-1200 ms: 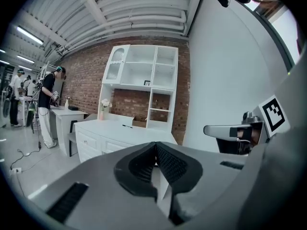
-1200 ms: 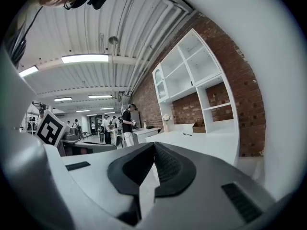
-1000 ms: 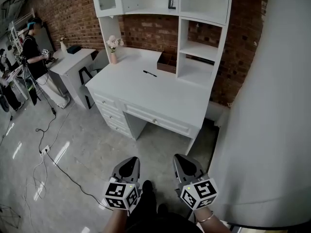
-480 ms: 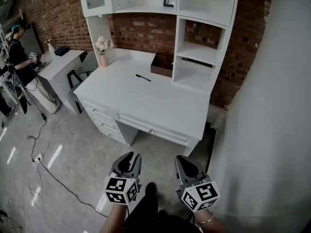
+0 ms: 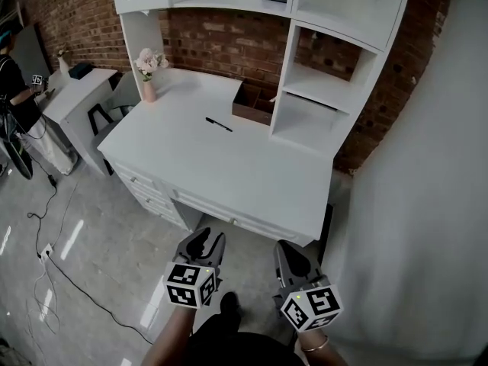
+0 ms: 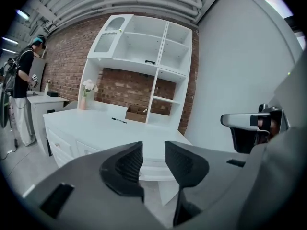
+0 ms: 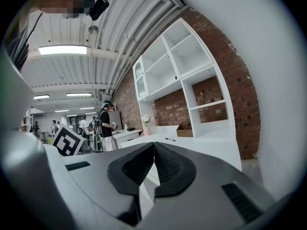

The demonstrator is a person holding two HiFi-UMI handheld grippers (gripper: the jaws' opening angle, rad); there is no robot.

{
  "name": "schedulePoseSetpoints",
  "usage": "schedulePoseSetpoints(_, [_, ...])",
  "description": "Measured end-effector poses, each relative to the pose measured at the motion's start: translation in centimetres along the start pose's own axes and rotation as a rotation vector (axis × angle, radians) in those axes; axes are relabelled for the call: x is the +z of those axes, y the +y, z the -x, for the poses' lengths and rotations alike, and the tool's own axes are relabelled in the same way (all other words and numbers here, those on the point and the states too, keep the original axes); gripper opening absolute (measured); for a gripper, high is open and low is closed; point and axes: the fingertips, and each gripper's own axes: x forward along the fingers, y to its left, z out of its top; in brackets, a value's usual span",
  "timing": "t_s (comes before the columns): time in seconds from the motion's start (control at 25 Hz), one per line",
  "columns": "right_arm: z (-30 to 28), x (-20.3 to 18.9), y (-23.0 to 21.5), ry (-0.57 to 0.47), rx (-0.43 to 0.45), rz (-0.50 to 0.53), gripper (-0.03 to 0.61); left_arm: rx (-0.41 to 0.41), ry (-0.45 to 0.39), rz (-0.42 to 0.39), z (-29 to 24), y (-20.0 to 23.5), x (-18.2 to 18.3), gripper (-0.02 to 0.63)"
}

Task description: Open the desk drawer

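The white desk (image 5: 229, 166) stands ahead against a brick wall. Its long centre drawer (image 5: 229, 219) shows only as a thin closed strip under the front edge, and the side drawers (image 5: 145, 191) at the left are closed too. My left gripper (image 5: 206, 242) hovers over the floor just short of the desk front, its jaws opening with nothing between them. In the left gripper view the gripper (image 6: 153, 145) points at the desk (image 6: 96, 128). My right gripper (image 5: 288, 252) is beside it, shut and empty, with its jaws meeting at the tips (image 7: 153, 145).
A black pen (image 5: 218, 124), a brown box (image 5: 254, 103) and a vase of flowers (image 5: 149, 75) sit on the desktop under white shelves (image 5: 320, 90). A white wall (image 5: 412, 204) runs close on the right. A person (image 5: 11, 90), a second desk (image 5: 76, 97) and a floor cable (image 5: 53, 242) are at the left.
Both grippers have moved forward toward the desk front, which now fills more of the head view. The left gripper's jaws have gone from shut to apart.
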Motion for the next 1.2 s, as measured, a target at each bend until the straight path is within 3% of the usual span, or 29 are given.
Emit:
schedulePoseSetpoints(0.4, [-4.9, 0.8, -2.8, 0.007, -0.09, -0.009, 0.005, -0.018, 0.17, -0.025, -8.3, 4.4, -4.5, 0.149])
schedulePoseSetpoints(0.72, [-6.1, 0.3, -5.0, 0.026, -0.143, -0.034, 0.005, -0.039, 0.303, -0.044, -12.5, 4.9, -8.5, 0.153])
schedulePoseSetpoints(1.2, [-10.4, 2.2, -8.5, 0.027, -0.077, -0.007, 0.005, 0.017, 0.498, -0.027, -17.4, 5.8, -14.6, 0.153])
